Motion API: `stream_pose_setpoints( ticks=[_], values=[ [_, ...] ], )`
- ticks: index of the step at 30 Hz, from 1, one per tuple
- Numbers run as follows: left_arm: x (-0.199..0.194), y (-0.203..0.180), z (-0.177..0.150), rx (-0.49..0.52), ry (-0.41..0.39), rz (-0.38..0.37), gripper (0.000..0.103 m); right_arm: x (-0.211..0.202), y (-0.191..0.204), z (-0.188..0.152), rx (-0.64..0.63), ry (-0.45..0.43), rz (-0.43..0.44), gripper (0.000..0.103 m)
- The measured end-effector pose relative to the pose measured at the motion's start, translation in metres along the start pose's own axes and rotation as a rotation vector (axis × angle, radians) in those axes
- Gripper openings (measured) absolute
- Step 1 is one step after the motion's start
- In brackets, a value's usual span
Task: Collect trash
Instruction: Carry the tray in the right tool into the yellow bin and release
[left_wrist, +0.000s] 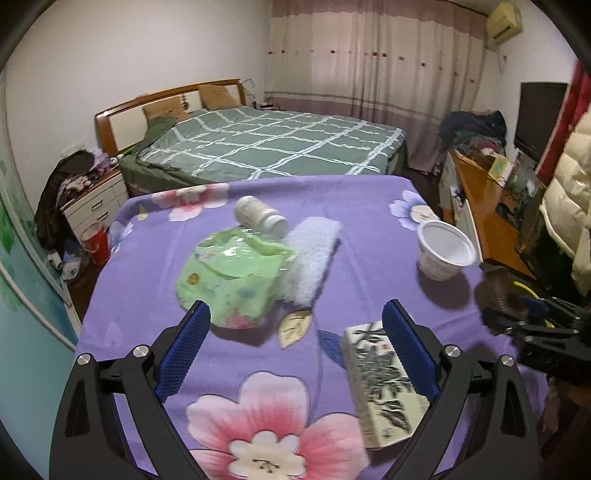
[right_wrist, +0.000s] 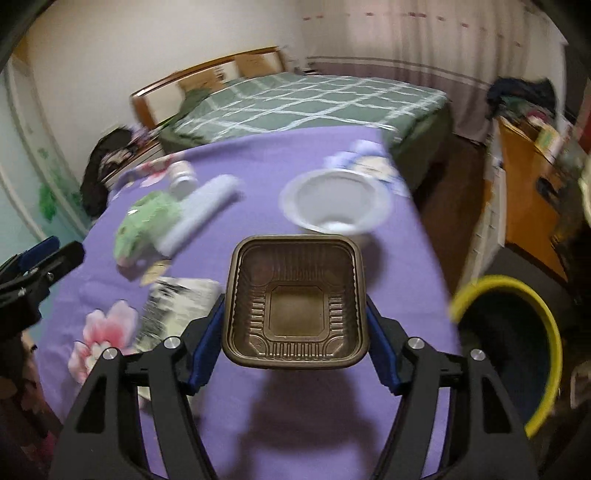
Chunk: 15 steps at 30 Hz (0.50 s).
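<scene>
My right gripper (right_wrist: 295, 306) is shut on a brown plastic tray (right_wrist: 295, 299) and holds it above the purple floral table (right_wrist: 258, 406); it also shows at the right of the left wrist view (left_wrist: 513, 306). My left gripper (left_wrist: 297, 325) is open and empty above the table. Beyond it lie a green wipes pack (left_wrist: 229, 280), a white towel roll (left_wrist: 310, 258), a white bottle (left_wrist: 258, 216), a white cup (left_wrist: 445, 251) and a printed box (left_wrist: 380, 384). The cup (right_wrist: 334, 205) stands just behind the tray.
A dark bin with a yellow rim (right_wrist: 517, 354) stands right of the table. A bed (left_wrist: 266, 144) lies behind the table, a nightstand (left_wrist: 96, 199) and red bucket (left_wrist: 96, 240) at left, a wooden desk (left_wrist: 487, 206) at right.
</scene>
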<state>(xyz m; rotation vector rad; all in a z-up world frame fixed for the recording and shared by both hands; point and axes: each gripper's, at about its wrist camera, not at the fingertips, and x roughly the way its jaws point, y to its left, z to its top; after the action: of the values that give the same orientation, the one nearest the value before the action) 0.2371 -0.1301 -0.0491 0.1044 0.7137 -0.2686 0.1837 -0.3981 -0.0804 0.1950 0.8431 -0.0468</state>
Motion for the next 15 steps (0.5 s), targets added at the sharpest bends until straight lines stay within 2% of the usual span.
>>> stream_pose_setpoints(
  ticks=[8,12,15],
  values=[
    [0.002,-0.061,0.003,0.096,0.014,-0.071,0.093,-0.018,-0.105,-0.033,0.177,0.002,-0.165,0.066],
    [0.006,-0.091,0.002,0.139,0.032,-0.102,0.093,-0.016,-0.144,-0.047,0.236,0.013,-0.239,0.066],
    [0.011,-0.113,0.002,0.169,0.048,-0.116,0.093,-0.015,-0.166,-0.055,0.27,0.018,-0.264,0.066]
  ],
)
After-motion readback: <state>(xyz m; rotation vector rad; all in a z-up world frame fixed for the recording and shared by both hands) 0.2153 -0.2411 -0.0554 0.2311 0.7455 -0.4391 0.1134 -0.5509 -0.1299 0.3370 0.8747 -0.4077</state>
